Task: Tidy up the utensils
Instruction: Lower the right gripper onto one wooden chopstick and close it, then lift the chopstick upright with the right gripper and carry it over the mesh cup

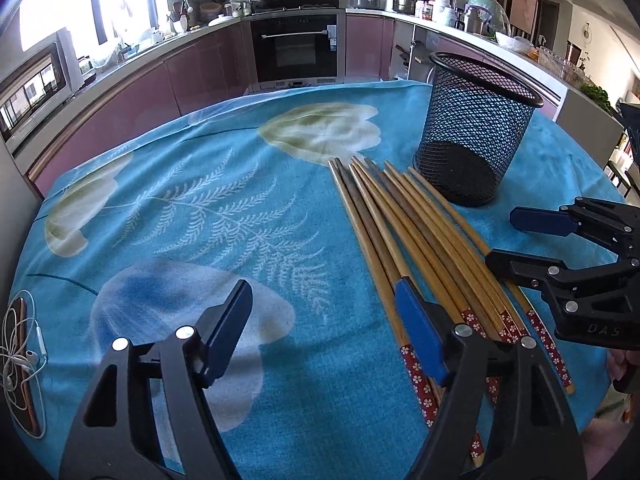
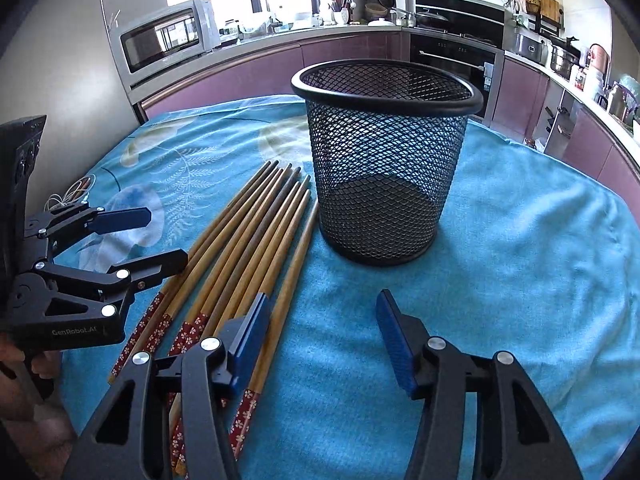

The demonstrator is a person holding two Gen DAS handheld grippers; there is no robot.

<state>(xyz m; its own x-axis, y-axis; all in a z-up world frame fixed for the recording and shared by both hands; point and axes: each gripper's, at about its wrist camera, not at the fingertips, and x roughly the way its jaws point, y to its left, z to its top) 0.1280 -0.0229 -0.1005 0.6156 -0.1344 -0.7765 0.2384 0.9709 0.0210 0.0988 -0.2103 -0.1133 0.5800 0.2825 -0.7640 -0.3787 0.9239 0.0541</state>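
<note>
— On the blue floral tablecloth (image 1: 200,184), where do your chopsticks lie?

— Your bundle of wooden chopsticks (image 1: 404,232) lies flat in a loose fan, the plain tips pointing toward the far side of the table and the red flower-patterned ends toward you. The black mesh cup (image 2: 384,168) stands upright just beside the tips, on their right, and the nearest stick looks to end right at its base; I cannot tell whether they touch.

— And your left gripper?

— Your left gripper (image 1: 324,336) hangs low over the cloth with its fingers spread wide. One blue pad (image 1: 420,336) sits above the patterned ends of the bundle; the other is off to the left over bare cloth. Nothing is pinched between them.

— Your right one?

— Your right gripper (image 2: 320,336) has its fingers at a middling gap, also holding nothing. Its left pad (image 2: 250,340) is over the rightmost sticks near their handles, and the other pad stands above bare cloth in front of the cup. Whether either pad touches wood I cannot tell.

— Anything else on the table?

— A tangle of white earphones (image 1: 20,356) lies at the left edge, well apart from the chopsticks.
</note>
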